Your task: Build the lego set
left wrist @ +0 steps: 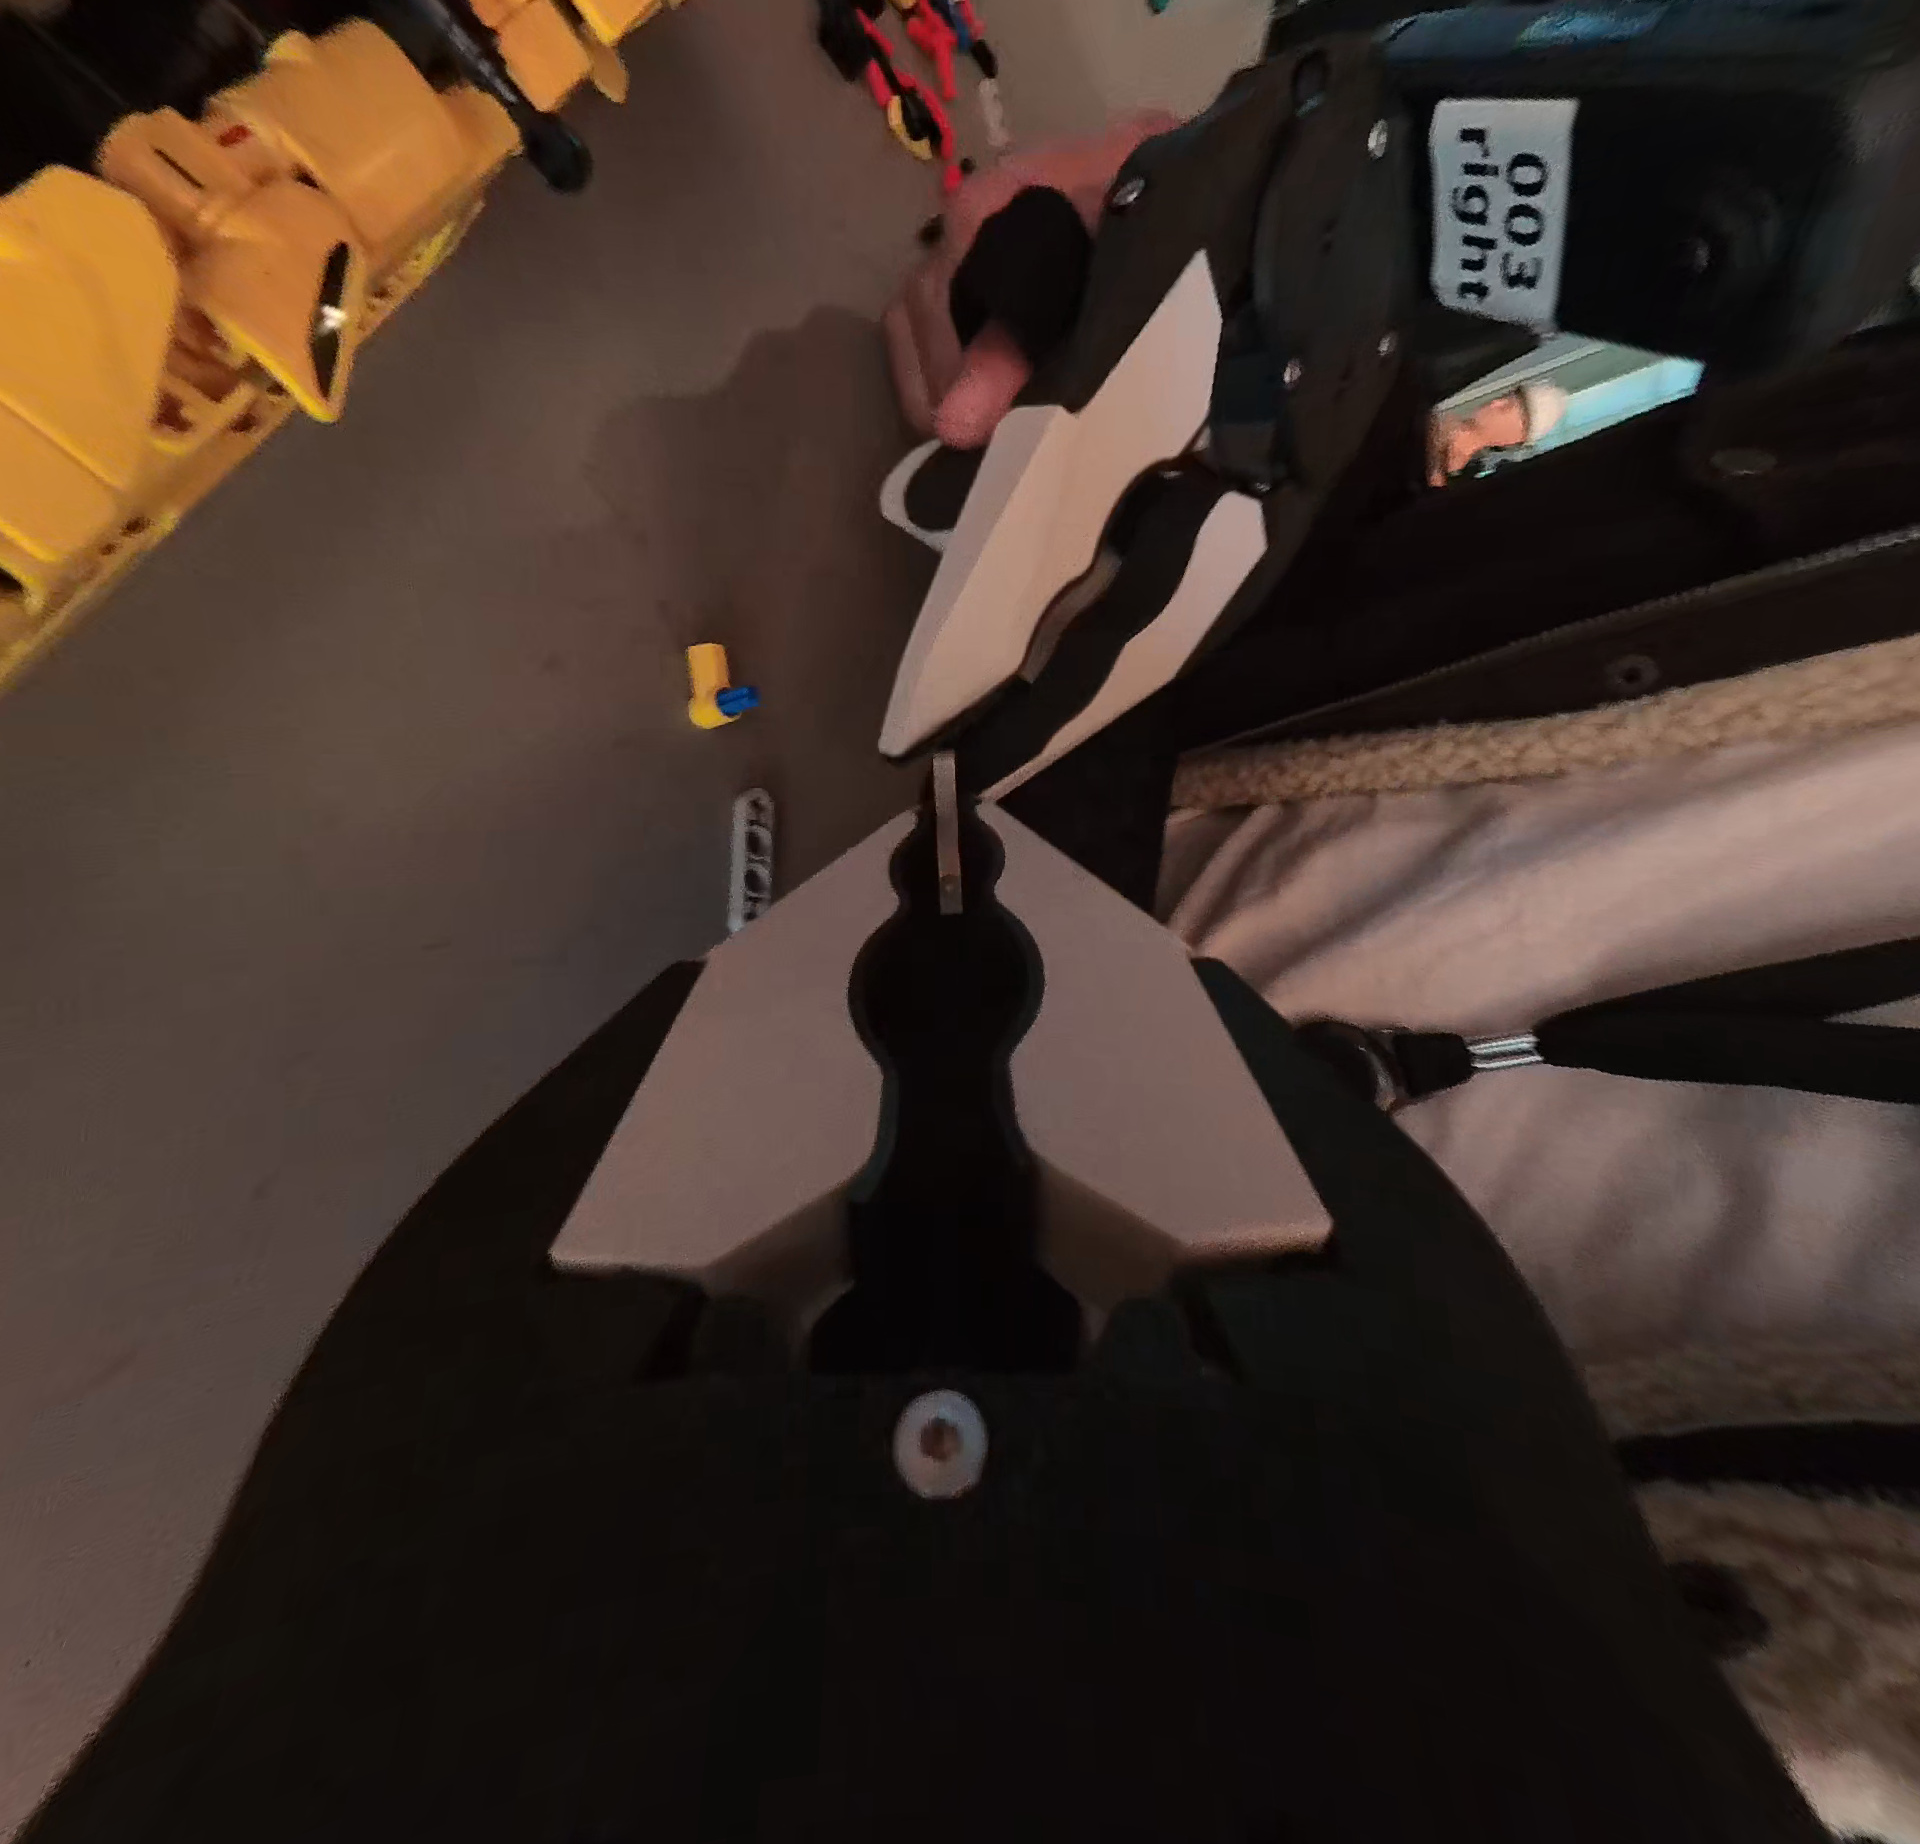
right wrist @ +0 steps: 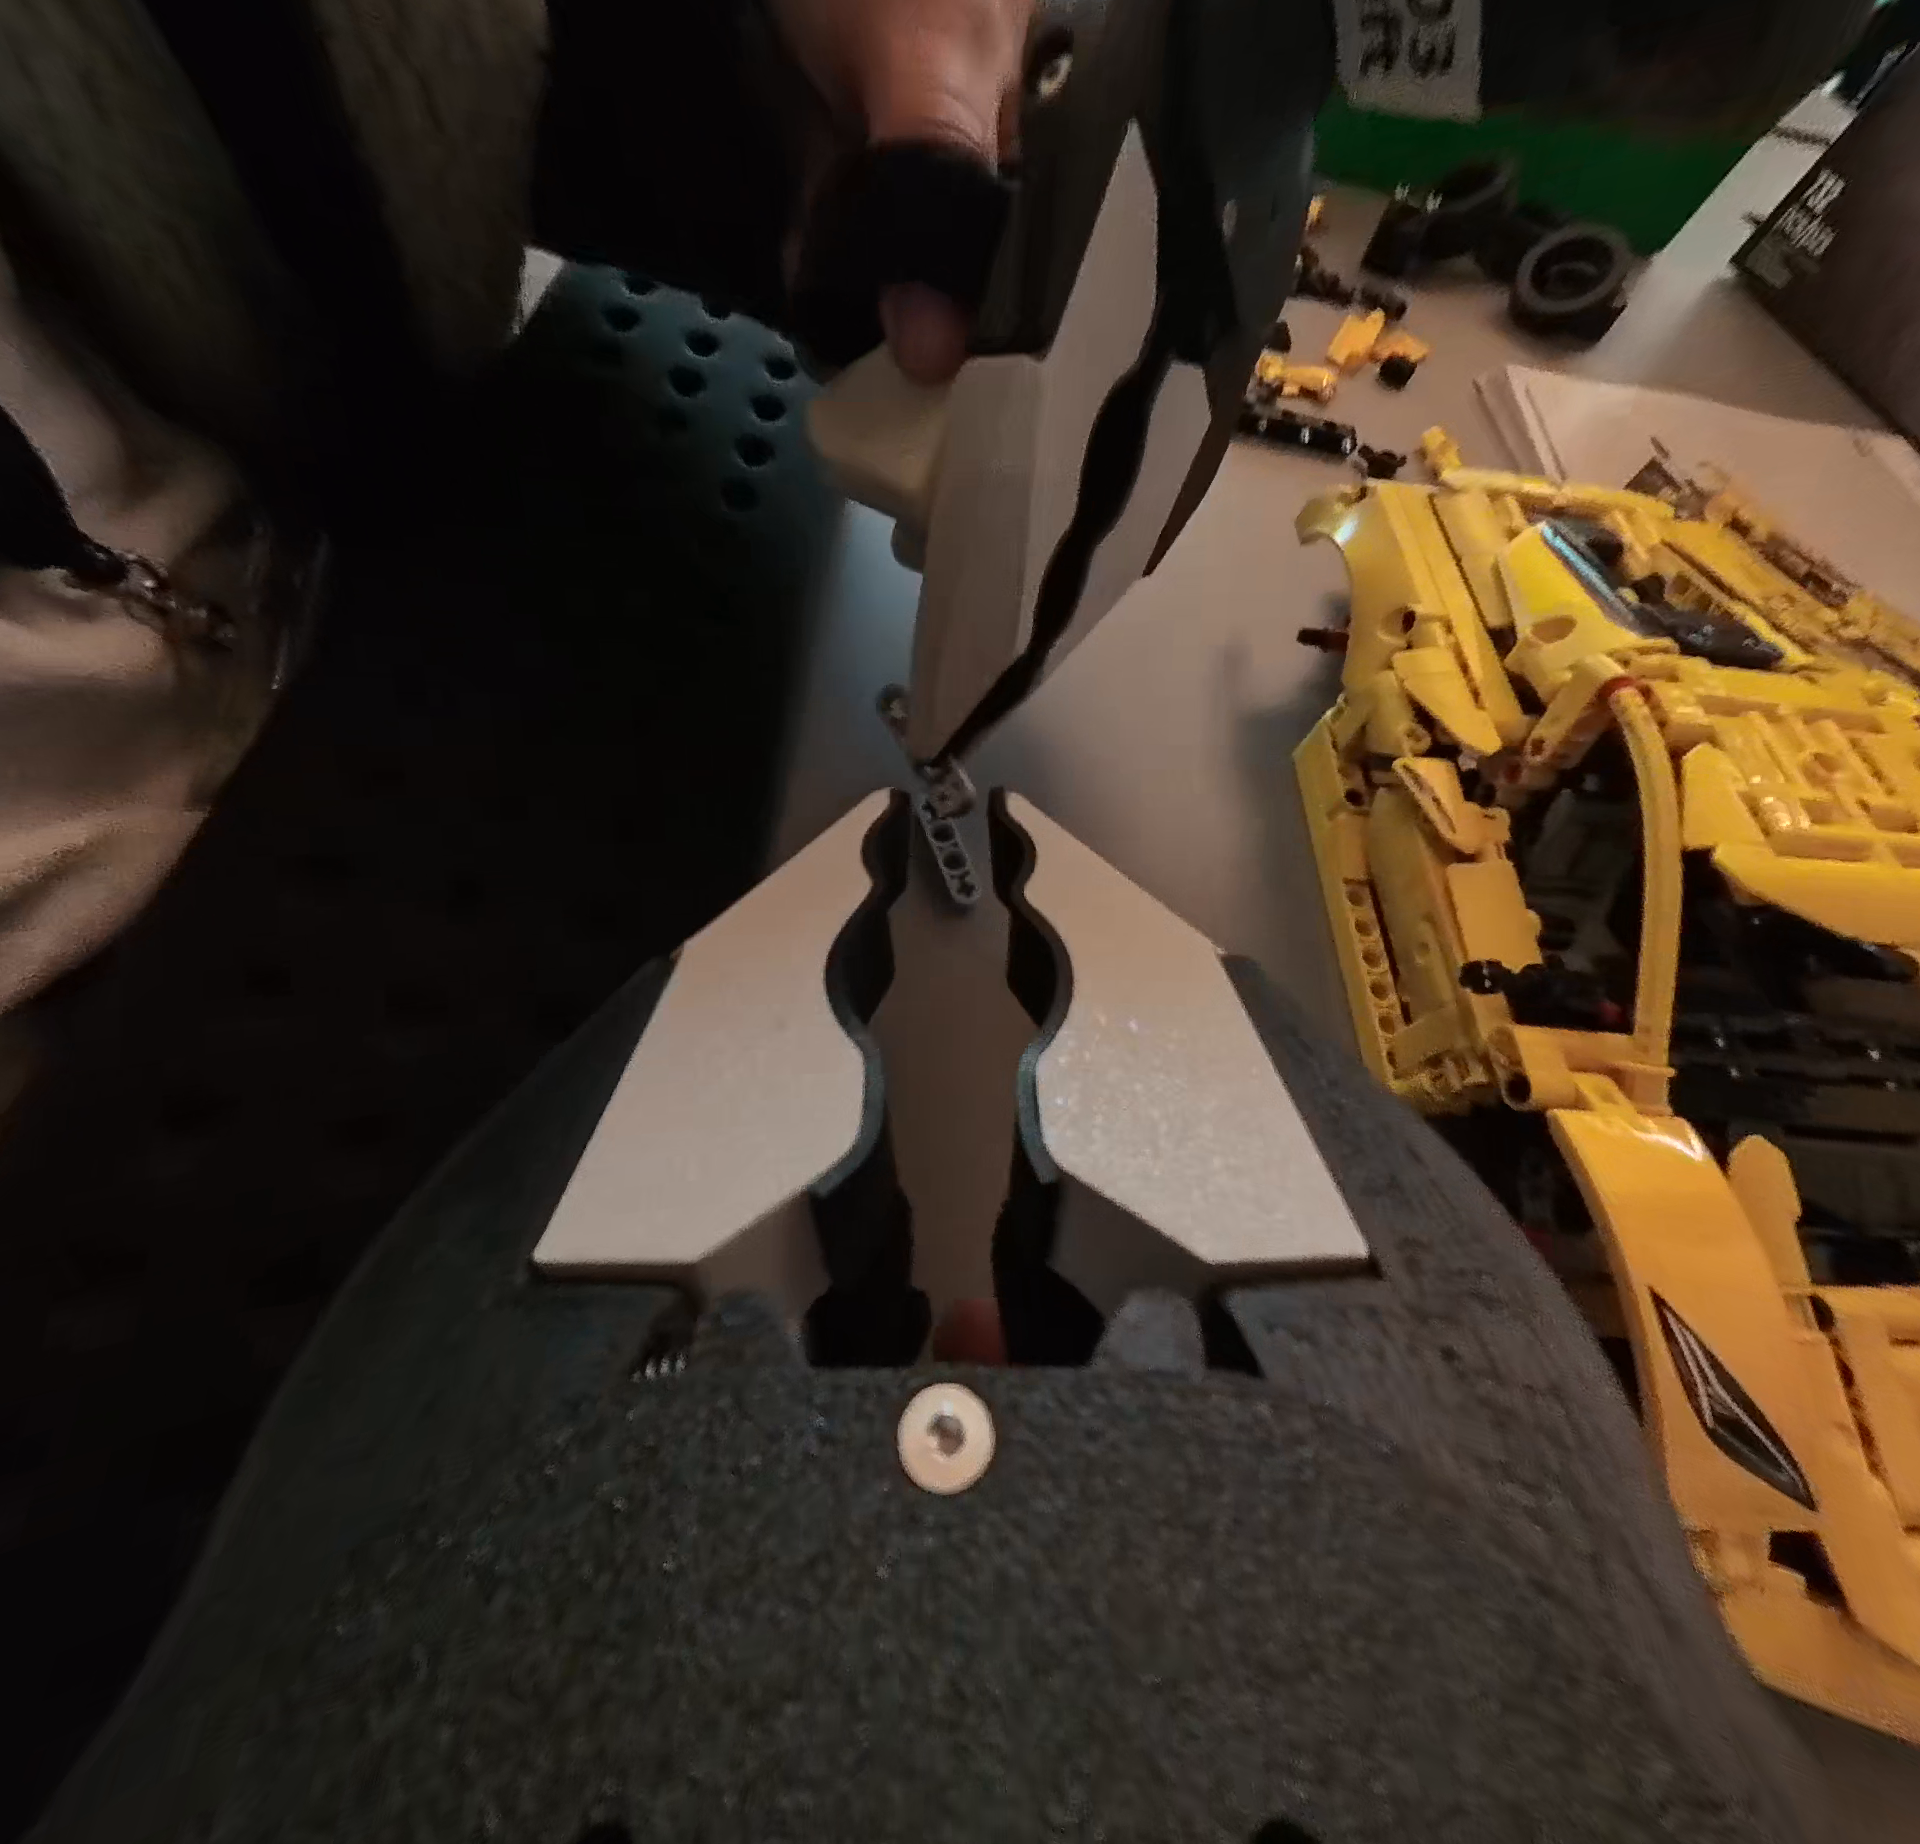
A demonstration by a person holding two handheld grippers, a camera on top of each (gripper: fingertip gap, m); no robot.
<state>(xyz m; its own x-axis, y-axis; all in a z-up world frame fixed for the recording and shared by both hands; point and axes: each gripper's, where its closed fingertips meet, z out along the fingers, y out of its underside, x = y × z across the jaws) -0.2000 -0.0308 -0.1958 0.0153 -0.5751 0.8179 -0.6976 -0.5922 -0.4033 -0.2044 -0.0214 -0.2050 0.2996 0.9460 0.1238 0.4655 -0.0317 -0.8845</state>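
Grey beam (right wrist: 948,849), left gripper (left wrist: 948,820) pinching, right gripper (right wrist: 943,802) alongside

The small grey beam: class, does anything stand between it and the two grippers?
No. The small grey beam is pinched at one end by the left gripper, and its other end lies between the right gripper fingers, which stand slightly apart. Nothing visible lies between.

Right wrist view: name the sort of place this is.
Likely a tabletop for hobby model building: a part-built yellow car model, loose tyres and an instruction booklet lie on it.
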